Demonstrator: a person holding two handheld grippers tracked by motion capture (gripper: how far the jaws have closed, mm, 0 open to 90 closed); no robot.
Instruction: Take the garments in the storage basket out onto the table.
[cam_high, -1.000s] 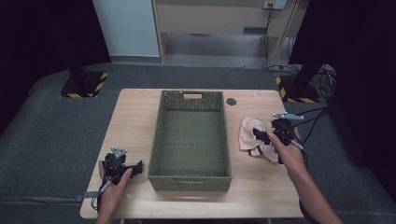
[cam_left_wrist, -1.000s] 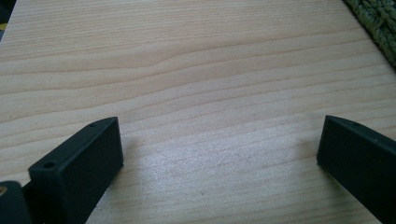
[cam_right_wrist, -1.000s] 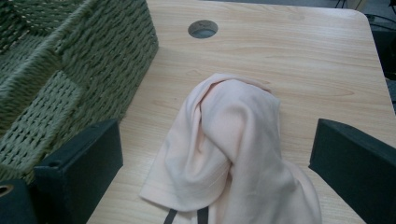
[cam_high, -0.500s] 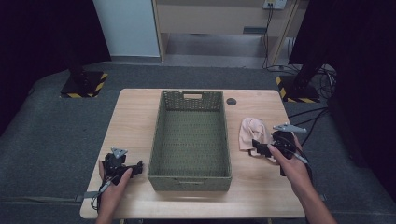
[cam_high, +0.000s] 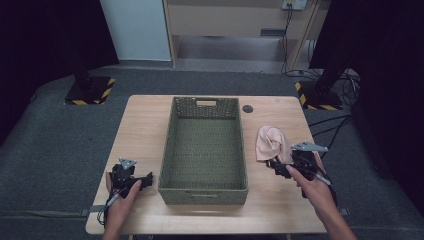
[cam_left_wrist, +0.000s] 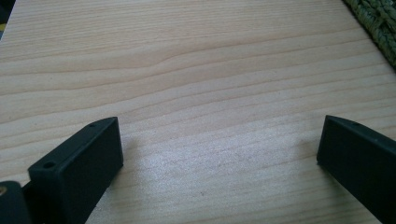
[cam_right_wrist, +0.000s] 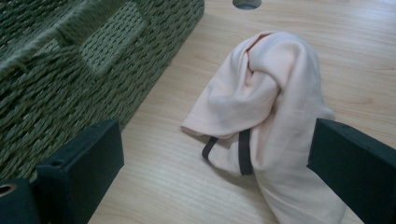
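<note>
While woven green rectangular basket sits empty, we note crumpled pale pink cloth on wooden table, ungrasped; right gripper fingers open before it, left gripper fingers open over bare wood.

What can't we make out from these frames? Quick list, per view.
- High view: the small dark round thing on the table is too small to identify.
- Right gripper view: the pink cloth is bunched, so its garment type and the run of its dark strap are folded under; its near end is cut off by the bottom edge.
- Right gripper view: the green basket is cropped at the left edge.
- Left gripper view: the basket is just a corner.
</note>
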